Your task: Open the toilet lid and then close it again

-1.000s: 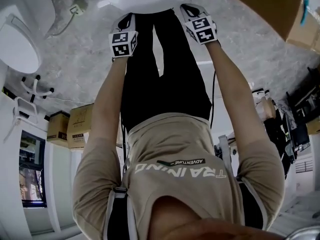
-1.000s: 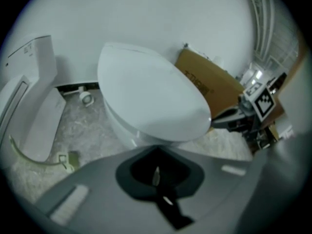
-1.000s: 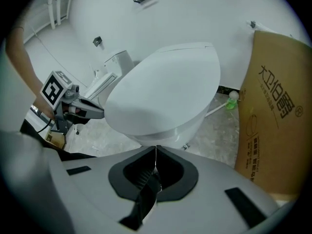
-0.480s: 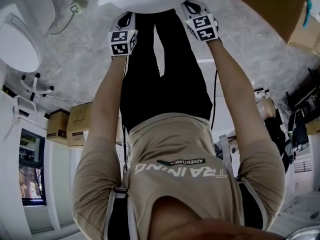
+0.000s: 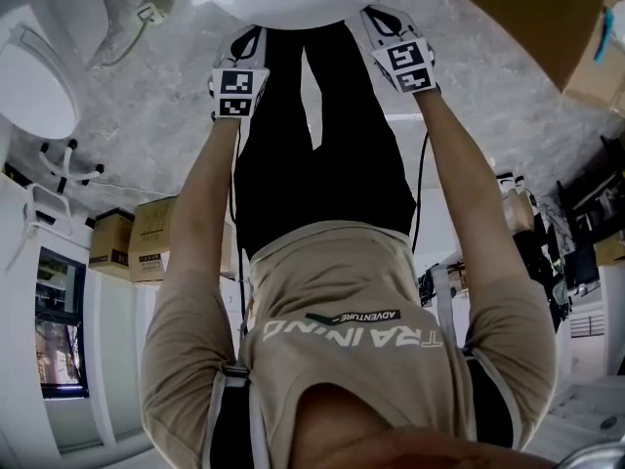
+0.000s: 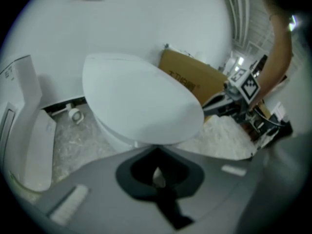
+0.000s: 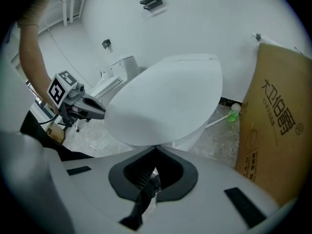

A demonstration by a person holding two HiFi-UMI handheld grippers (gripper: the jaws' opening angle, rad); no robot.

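Marbled floor (image 7: pixel 222 130), white wall (image 7: pixel 195 18). Toilet lid (image 7: pixel 165 96) was down, frame centre. Left tongs (image 6: pixel 155 150) and right tongs (image 7: pixel 156 149) were clenched, tips at its front rim. Likely light, stiff, slick: lift under rim.

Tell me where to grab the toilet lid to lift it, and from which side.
I'd take the toilet lid by its thin front rim, coming in low from the front, opposite the wall end. It lies shut and flat. The smooth domed top gives nothing to pinch, but the rim overhangs the bowl. The left gripper and right gripper sit there, jaws together.
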